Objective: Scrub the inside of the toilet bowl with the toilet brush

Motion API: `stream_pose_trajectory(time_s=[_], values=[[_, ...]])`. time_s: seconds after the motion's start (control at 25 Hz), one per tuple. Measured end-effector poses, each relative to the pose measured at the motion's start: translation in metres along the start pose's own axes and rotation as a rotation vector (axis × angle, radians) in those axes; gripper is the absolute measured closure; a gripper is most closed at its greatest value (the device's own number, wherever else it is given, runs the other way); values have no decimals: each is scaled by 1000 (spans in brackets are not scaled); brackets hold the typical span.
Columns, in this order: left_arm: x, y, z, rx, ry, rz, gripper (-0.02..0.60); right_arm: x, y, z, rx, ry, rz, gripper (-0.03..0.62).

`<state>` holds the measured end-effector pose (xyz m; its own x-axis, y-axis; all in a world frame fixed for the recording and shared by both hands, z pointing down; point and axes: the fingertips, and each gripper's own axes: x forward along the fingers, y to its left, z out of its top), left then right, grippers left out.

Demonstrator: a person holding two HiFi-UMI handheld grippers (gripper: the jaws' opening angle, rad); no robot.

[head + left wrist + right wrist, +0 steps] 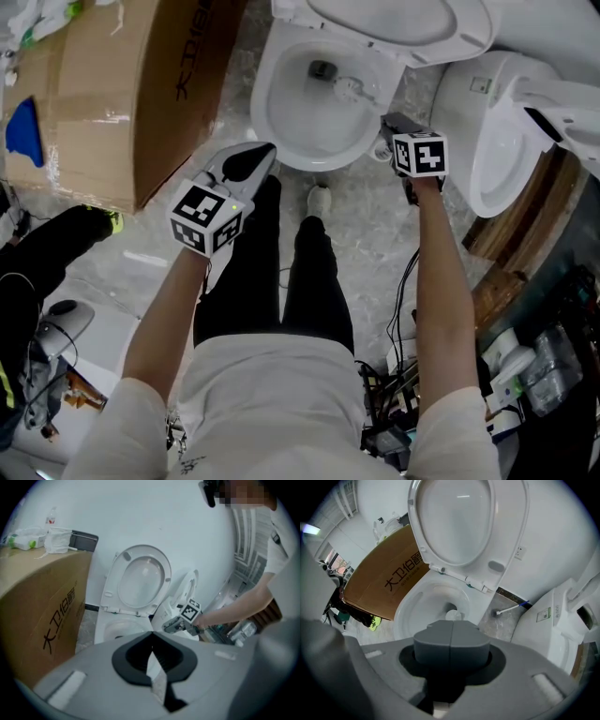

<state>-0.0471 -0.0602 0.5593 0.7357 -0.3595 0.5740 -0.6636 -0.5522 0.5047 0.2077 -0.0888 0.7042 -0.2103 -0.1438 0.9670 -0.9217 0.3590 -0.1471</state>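
Brush not yet picked up: right gripper (451,639) and left gripper (151,641) are both closed on nothing, facing the toilet bowl (405,604).
The toilet brush (512,608) lies on the floor ahead and to the right of the right gripper. That gripper likely needs to open and reach for the brush handle next.

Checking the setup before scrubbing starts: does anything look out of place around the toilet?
What looks like the toilet brush lies flat on the floor between the toilet and a second toilet. The left gripper and right gripper are both shut on nothing.

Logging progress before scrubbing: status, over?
Left tool shut, empty. Right tool shut, empty. Toilet brush on floor beside toilet bowl, not held. Lid up, nothing blocking.
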Motion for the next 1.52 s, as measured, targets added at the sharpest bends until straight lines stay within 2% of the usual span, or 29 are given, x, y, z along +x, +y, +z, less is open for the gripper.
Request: stream_pose_trajectory(time_s=[0.4,0.84,1.52], values=[[1,4,4,-5,-4,-1,594,0,-6,27,-13,-45,-36,450],[-2,15,4,-18,-10,12,594,9,8,63,-54,-74,-40,448],[-7,31,0,-27,-9,20,594,28,65,97,-109,-121,32,448]])
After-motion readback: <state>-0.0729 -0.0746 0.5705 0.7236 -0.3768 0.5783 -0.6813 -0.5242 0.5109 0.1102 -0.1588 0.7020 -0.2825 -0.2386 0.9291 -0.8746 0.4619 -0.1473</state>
